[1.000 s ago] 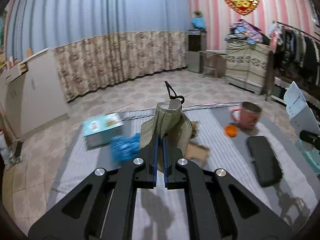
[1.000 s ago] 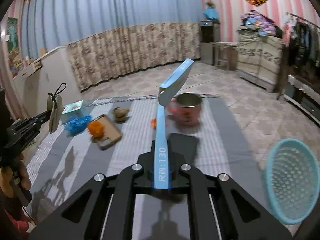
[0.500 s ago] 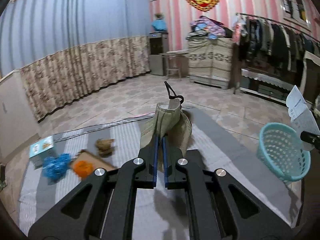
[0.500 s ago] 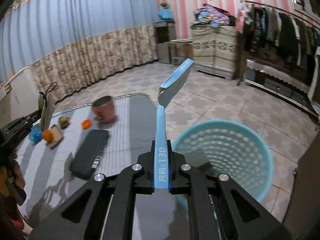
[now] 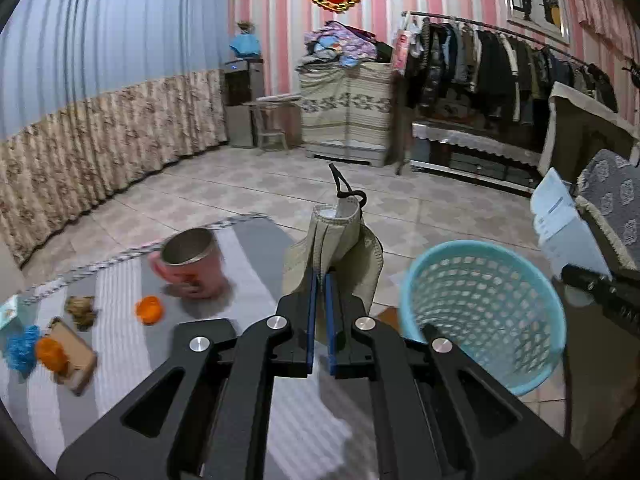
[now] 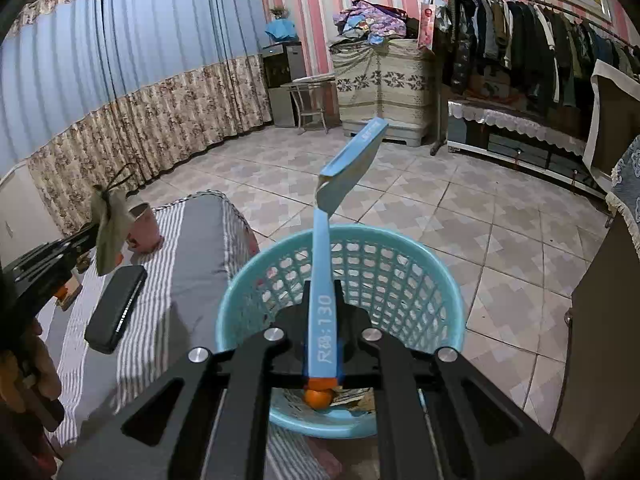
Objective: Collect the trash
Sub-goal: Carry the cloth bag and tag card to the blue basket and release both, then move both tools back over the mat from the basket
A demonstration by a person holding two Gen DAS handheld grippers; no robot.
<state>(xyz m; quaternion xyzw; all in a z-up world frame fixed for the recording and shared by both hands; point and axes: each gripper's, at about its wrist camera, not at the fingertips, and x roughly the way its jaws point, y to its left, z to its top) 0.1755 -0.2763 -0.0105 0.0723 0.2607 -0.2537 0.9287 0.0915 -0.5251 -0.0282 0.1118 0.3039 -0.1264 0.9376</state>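
My left gripper [image 5: 320, 280] is shut on a beige face mask [image 5: 336, 240] with a black ear loop, held above the striped mat's right end, just left of the light blue basket [image 5: 480, 304]. My right gripper [image 6: 322, 292] is shut on a flattened blue carton [image 6: 344, 172] that stands up over the basket [image 6: 400, 264]. Orange peel [image 6: 318, 396] and scraps lie in the basket's bottom. In the right wrist view the left gripper [image 6: 86, 240] with the mask [image 6: 110, 226] shows at the left, a hand under it.
On the striped mat [image 5: 120, 320] lie a pink mug [image 5: 192, 264], orange scraps [image 5: 149, 309], a brown scrap [image 5: 82, 310], a blue tuft [image 5: 22, 346], cardboard [image 5: 76, 360] and a black case [image 6: 116, 308]. A clothes rack [image 5: 500, 64] and cabinet stand behind; an armchair [image 5: 608, 200] is at the right.
Both grippers swung right across the mat toward the basket. The carton now hangs over the basket and the mask is beside it. Neither grip has changed.
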